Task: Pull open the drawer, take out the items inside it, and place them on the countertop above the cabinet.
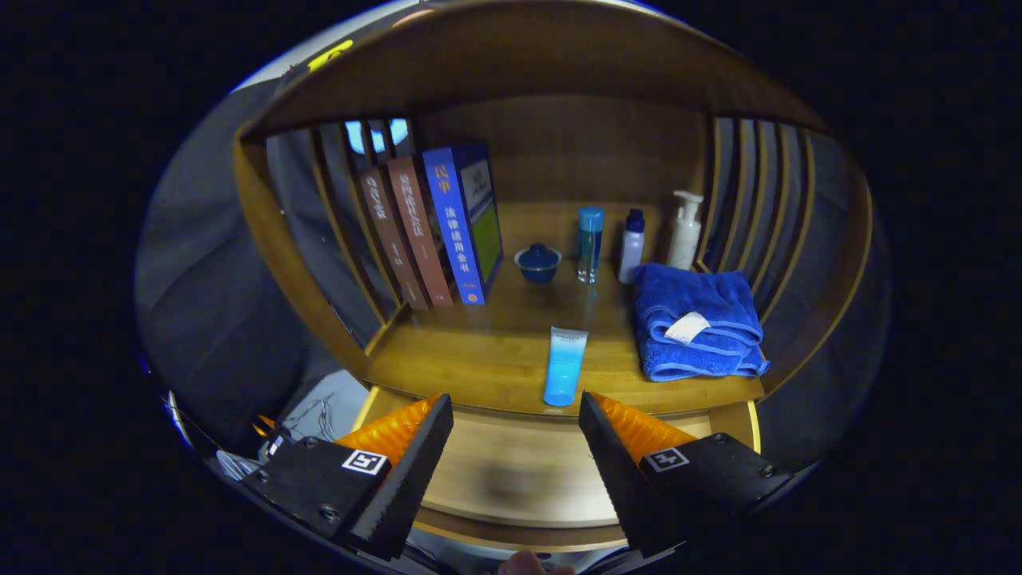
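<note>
Starting at your far left, slatted wooden side rails (335,231) close off that end of the countertop (495,351). Just inside them stand three books (431,228) leaning together — two brownish ones and a blue one nearest the middle. Next along, toward the back, sits a small dark blue lidded cup (538,263), and just beside it a tall clear blue bottle (590,243) stands upright. A little further right you have a smaller bottle with a dark cap (631,245), then a white pump bottle (685,229) at the back corner. In front of those two lies a folded blue towel (696,322) with a white tag on top, reaching near the counter's front edge.

Near that front edge, in the middle, a light blue tube (564,366) lies flat with its cap end toward you, just ahead of your fingers and roughly in line with the gap between them.

Below the counter the drawer (519,471) is pulled out, and its pale wooden floor shows between and beneath the fingers — bare as far as you can see.

Your gripper (516,415) hangs above the open drawer with its fingers spread wide apart, gripping nothing and touching nothing.
</note>
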A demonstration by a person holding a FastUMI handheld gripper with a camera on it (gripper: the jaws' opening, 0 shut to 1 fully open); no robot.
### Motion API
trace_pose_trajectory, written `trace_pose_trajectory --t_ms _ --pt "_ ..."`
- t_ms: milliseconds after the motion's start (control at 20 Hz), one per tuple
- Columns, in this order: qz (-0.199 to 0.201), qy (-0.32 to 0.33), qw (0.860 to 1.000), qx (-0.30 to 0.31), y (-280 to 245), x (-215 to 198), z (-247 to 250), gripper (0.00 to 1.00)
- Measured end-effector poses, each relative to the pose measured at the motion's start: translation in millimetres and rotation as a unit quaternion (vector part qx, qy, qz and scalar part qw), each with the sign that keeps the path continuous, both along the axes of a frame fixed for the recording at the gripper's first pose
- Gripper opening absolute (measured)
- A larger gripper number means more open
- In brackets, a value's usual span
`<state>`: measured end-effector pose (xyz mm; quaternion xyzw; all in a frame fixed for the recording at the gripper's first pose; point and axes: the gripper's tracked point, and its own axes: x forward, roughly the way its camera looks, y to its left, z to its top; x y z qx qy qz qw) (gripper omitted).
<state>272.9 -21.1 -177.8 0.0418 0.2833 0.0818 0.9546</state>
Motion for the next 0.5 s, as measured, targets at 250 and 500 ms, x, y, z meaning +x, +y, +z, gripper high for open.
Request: trace_pose_trajectory --t_ms 250,500 --pt "-0.025 -0.105 0.994 0.018 -6 -50 8 1.0" --pt "-0.041 -0.192 0.98 -0.013 -25 -101 -9 1.0"
